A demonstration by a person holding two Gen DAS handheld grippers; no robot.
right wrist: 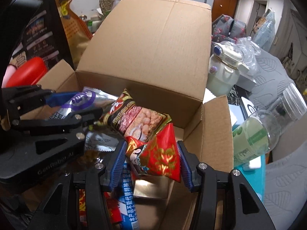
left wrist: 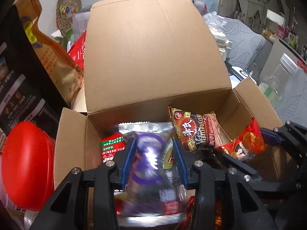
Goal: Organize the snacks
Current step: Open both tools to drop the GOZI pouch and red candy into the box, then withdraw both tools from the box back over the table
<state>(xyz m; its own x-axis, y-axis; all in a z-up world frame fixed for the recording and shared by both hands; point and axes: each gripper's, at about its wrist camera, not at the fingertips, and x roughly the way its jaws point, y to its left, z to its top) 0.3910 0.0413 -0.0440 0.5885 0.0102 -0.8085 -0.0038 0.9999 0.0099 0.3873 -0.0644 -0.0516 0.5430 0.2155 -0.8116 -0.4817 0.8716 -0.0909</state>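
Note:
An open cardboard box (left wrist: 153,61) holds several snack packets; it also shows in the right wrist view (right wrist: 149,44). My left gripper (left wrist: 153,149) is shut on a silver packet with purple print (left wrist: 149,163), held over the box. It shows from the side in the right wrist view (right wrist: 76,107). My right gripper (right wrist: 151,157) is shut on a red and gold packet (right wrist: 159,157), also seen in the left wrist view (left wrist: 243,143). A dark red peanut packet (left wrist: 193,130) leans inside the box between them, and shows in the right wrist view (right wrist: 138,120).
A red lid (left wrist: 26,164), a black bag (left wrist: 21,72) and an orange bag (left wrist: 49,53) stand left of the box. A white kettle (right wrist: 224,71) and a clear plastic jar (right wrist: 268,126) stand to the right. A blue and white packet (right wrist: 128,201) lies low in the box.

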